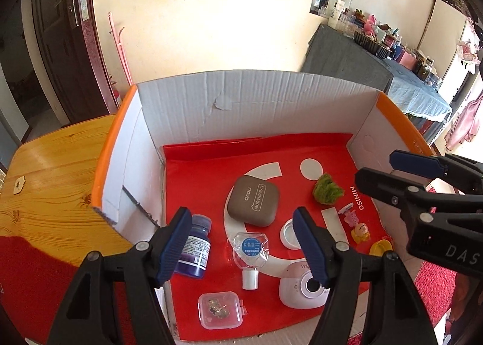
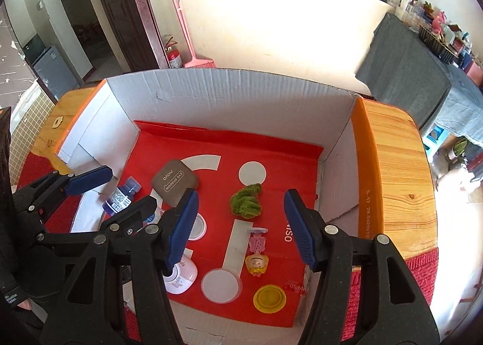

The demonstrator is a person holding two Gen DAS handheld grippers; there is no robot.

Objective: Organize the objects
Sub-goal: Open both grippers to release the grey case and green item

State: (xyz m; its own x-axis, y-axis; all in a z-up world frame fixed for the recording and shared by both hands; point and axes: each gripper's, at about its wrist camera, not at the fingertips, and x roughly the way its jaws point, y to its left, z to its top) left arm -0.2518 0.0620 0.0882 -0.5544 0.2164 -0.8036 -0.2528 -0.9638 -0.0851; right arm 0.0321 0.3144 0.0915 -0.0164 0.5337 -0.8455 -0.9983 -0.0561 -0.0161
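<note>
A white cardboard box with orange rims [image 1: 114,146] [image 2: 362,140] holds a red liner and small objects. In the left wrist view: a brown eyeshadow case [image 1: 253,200], a blue bottle [image 1: 194,247], a clear eye-drop pack [image 1: 249,250], a clear jewelry case [image 1: 219,310], a white round jar [image 1: 288,233], a pink-white camera [image 1: 302,287], a green fuzzy ball [image 1: 327,189], a doll figure [image 1: 359,232] and a yellow lid [image 1: 380,247]. My left gripper [image 1: 243,244] is open above the eye-drop pack. My right gripper [image 2: 240,226] is open above the green ball [image 2: 246,200] and the doll [image 2: 256,254].
The box sits on a wooden table [image 1: 51,164] [image 2: 401,182] with a red cloth [image 1: 33,278] at the near edge. A dark door [image 1: 60,28], a pink broom [image 2: 193,31] and a fire extinguisher [image 2: 173,57] stand behind. A cluttered grey-covered table [image 2: 422,52] is at the right.
</note>
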